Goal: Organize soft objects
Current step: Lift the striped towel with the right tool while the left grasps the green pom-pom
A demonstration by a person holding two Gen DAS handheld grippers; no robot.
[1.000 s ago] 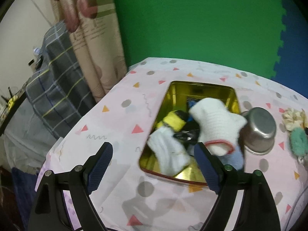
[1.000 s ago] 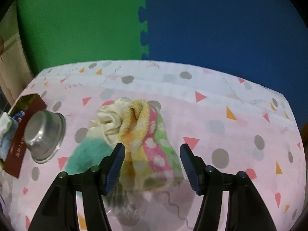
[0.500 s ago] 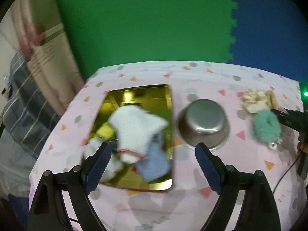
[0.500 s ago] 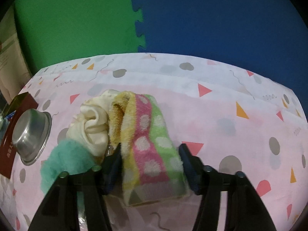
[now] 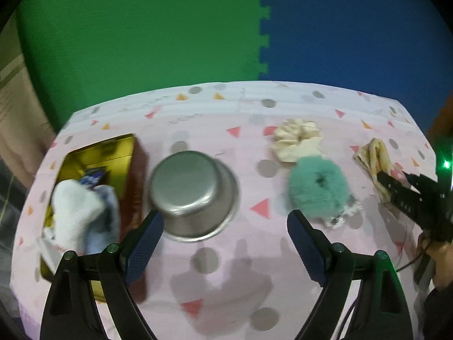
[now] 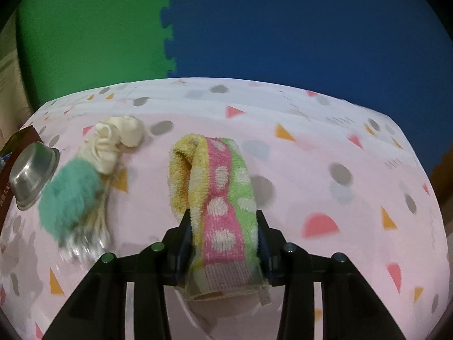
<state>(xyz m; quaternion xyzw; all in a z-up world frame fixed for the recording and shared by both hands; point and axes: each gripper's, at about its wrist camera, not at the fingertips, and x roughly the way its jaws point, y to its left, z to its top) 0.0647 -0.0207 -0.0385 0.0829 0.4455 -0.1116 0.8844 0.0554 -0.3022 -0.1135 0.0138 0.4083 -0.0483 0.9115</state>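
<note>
Writing: I can read none; the small tag at the towel's near end is too blurred, I think.
Towel (image 6: 220, 198): folded terry strip in yellow, pink and green bands with white dots, lying on the tablecloth (image 6: 325, 153), well right of the steel bowl (image 5: 192, 195).
Right gripper (image 6: 223, 243): my jaws are closing, pads pressed on both sides of the towel.
Left gripper (image 5: 225, 240): spread wide with nothing in it, above the cloth just in front of the bowl.
Bowl: smooth metal, upside down.
Tin (image 5: 99, 153): gold-lined, rectangular, left of the bowl, holding a white sock (image 5: 75, 212).
Scrunchies: fluffy teal (image 5: 317, 189) and crinkled cream (image 5: 297, 141), right of the bowl.
</note>
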